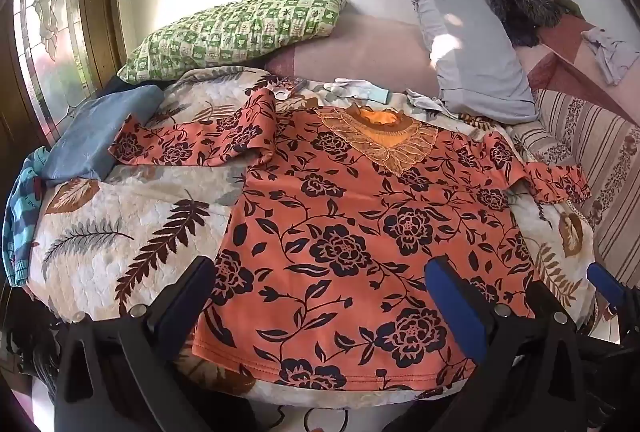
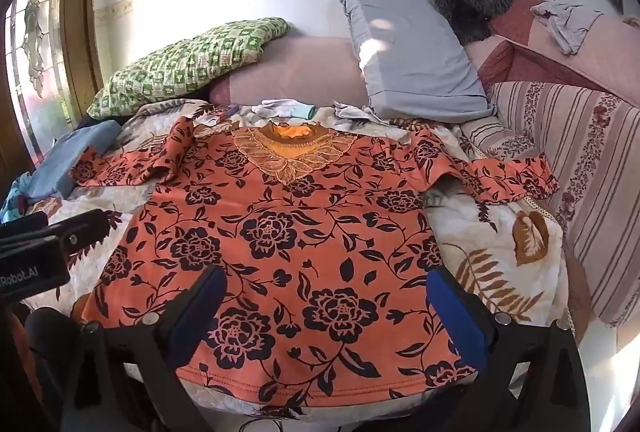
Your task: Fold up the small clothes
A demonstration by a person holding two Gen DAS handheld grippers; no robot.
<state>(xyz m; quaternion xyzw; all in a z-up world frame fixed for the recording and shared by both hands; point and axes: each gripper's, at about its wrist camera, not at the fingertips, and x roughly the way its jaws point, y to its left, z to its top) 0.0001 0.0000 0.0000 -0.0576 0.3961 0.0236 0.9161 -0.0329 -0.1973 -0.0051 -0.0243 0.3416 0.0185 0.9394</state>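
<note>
An orange top with black flowers point(image 1: 352, 232) lies flat, front up, on a leaf-print quilt point(image 1: 120, 232), its lace collar point(image 1: 380, 136) at the far end. Its left sleeve point(image 1: 192, 140) is stretched out to the left and its right sleeve point(image 1: 556, 180) to the right. The top also shows in the right wrist view point(image 2: 288, 232). My left gripper point(image 1: 320, 288) is open above the hem's left part, holding nothing. My right gripper point(image 2: 326, 296) is open above the hem's right part, holding nothing. A finger of the right gripper point(image 1: 608, 288) shows at the right of the left wrist view.
A green checked pillow point(image 1: 240, 28) and a grey pillow point(image 1: 476, 52) lie at the far end. A folded blue cloth point(image 1: 96, 136) sits by the left sleeve. Small pale clothes point(image 1: 360, 90) lie beyond the collar. A striped cushion point(image 2: 580, 168) runs along the right.
</note>
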